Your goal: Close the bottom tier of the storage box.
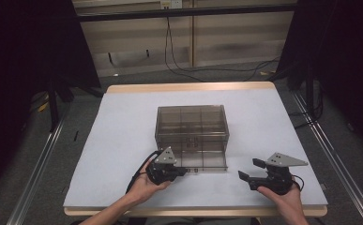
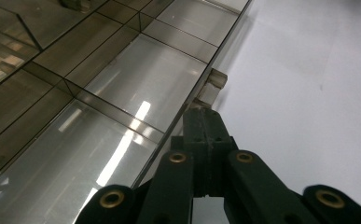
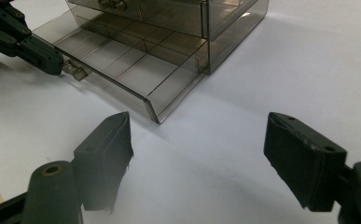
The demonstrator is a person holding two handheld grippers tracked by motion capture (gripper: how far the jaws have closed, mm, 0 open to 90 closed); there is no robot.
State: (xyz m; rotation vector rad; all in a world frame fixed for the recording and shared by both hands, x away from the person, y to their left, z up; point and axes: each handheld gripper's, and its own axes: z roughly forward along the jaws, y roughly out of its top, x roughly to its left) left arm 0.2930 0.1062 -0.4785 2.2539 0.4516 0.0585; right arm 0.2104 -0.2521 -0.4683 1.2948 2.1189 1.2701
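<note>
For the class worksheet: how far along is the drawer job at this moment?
Done: the bottom drawer is pulled well out of the smoky plastic cabinet. In hand: the left tool is shut on its handle. Left: the drawer holds nothing; the right tool waits open.

What you couldn't make out

Your left hand [image 1: 144,185] covered most of the left gripper [image 1: 181,172] from above, and its jaws sat pressed together over the drawer handle [image 2: 211,85] — whether they pinched the tab or merely touched it was unclear. The smoky drawer box [image 1: 192,123] ran off the top and left edges in the left gripper view, and its upper drawer [image 3: 136,7] was cut by the top edge in the right gripper view. Your forearms left the bottom edge of the high view.
</note>
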